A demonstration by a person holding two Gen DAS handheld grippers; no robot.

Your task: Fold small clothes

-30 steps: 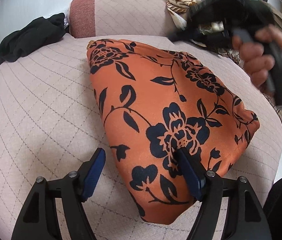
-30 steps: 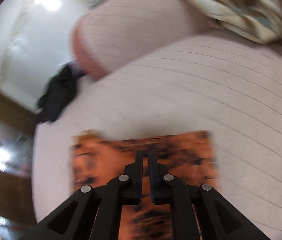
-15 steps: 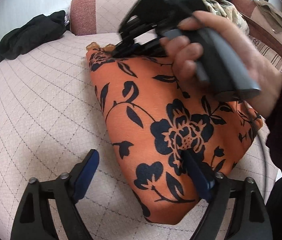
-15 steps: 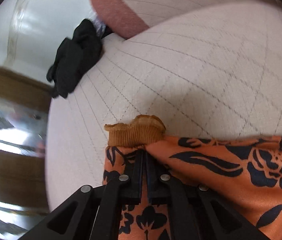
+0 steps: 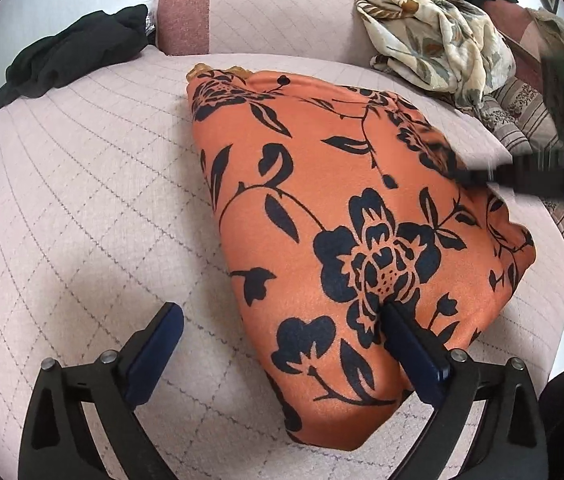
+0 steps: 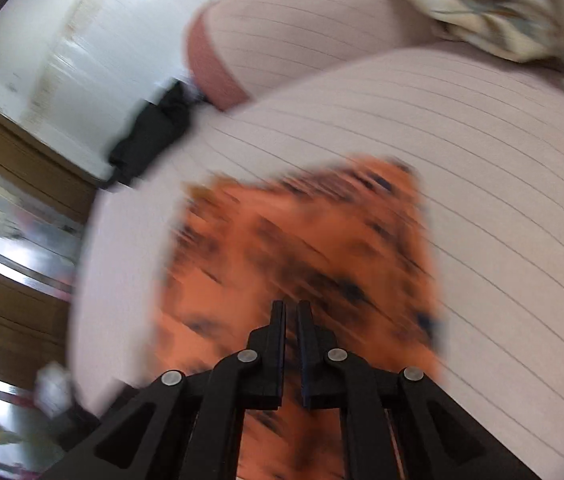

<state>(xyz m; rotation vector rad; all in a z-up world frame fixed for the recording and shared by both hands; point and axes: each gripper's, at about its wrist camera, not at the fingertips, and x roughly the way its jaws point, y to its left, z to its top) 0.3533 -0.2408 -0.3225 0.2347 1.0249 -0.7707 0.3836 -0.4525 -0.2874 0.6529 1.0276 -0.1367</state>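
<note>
Lying crumpled at far left on the quilted pink cushion, near its edge, a black garment. Just right of that, a pink bolster with a darker rust end. Lower left, left gripper with jaws wide, having just been opening; left blue pad over bare cushion, right blue pad resting on the folded orange cloth, its near left edge lying between the pads, not pinched. Spread across the middle of the cushion, that cloth: orange, printed with dark navy flowers, leaves and trailing stems, one large bloom near the right pad; folded into a roughly wedge-shaped bundle, narrow at the near end, wider toward the far end, with a ribbed tan hem peeking out at the far left corner. Farther right, at the back, a cream floral-patterned fabric heap, beside striped fabric. At far right, blurred, right gripper reaching in above the cloth's right edge, a small green light on its body. From the right wrist view, heavily motion-blurred: right gripper with jaws nearly together, nothing between them, orange cloth below. No readable writing or brand anywhere.
</note>
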